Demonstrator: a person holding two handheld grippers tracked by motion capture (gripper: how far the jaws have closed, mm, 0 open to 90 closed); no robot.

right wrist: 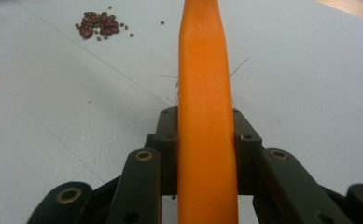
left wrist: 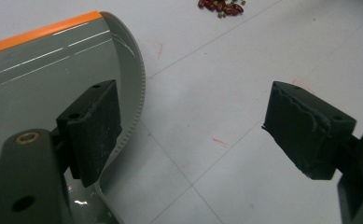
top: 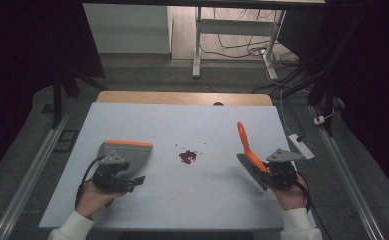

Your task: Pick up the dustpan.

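Observation:
A grey dustpan [top: 132,152] with an orange lip lies on the left of the white mat. My left gripper [top: 127,175] sits at its near right corner, open. In the left gripper view [left wrist: 200,128] one jaw hovers over the dustpan [left wrist: 39,74] and the other over bare mat. A small pile of red beans [top: 187,156] rests mid-mat, also seen as beans [left wrist: 221,6] and beans [right wrist: 100,28]. My right gripper [top: 266,170] is shut on a brush's orange handle [top: 245,142], which tilts up and away. The handle [right wrist: 205,70] runs between the right gripper [right wrist: 207,135] jaws.
The white mat [top: 182,125] covers a wooden table whose far edge [top: 182,97] shows. A white power strip [top: 302,145] lies off the right edge. Metal rails run along both sides. Desk legs and cables stand beyond the table.

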